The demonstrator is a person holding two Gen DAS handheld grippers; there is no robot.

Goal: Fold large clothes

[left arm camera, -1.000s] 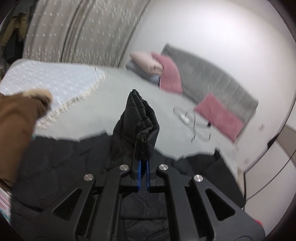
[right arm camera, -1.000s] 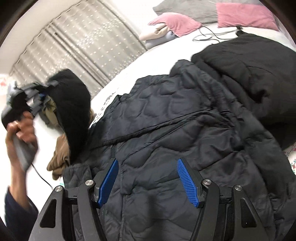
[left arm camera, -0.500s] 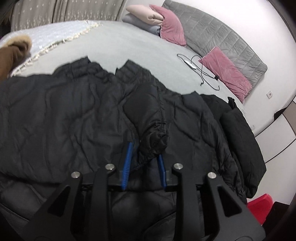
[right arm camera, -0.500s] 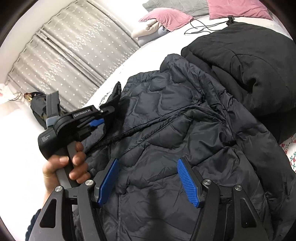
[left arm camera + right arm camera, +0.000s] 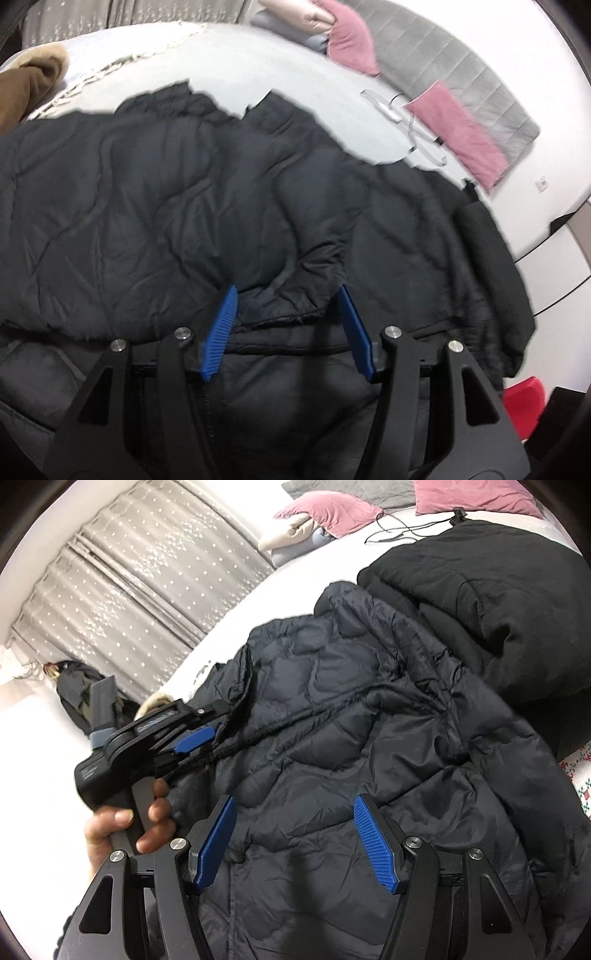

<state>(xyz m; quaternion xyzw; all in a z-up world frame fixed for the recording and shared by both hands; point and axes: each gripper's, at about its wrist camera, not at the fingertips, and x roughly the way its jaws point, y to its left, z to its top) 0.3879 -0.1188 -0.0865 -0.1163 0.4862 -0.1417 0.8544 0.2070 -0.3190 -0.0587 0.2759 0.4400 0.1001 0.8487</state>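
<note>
Dark quilted jacket (image 5: 155, 206) lay spread on the bed (image 5: 229, 74), a sleeve end folded onto its body. Left tool (image 5: 288, 306) low over that sleeve end, jaws opening, cloth between but unpinched, probably letting the fold rest. Right tool (image 5: 295, 830) hovered wide apart, holding nothing.

Puffer jacket (image 5: 184, 206) hem cut off below, bed (image 5: 229, 74) mostly covered, cable (image 5: 413, 125) blurred (smeared streaks)
</note>
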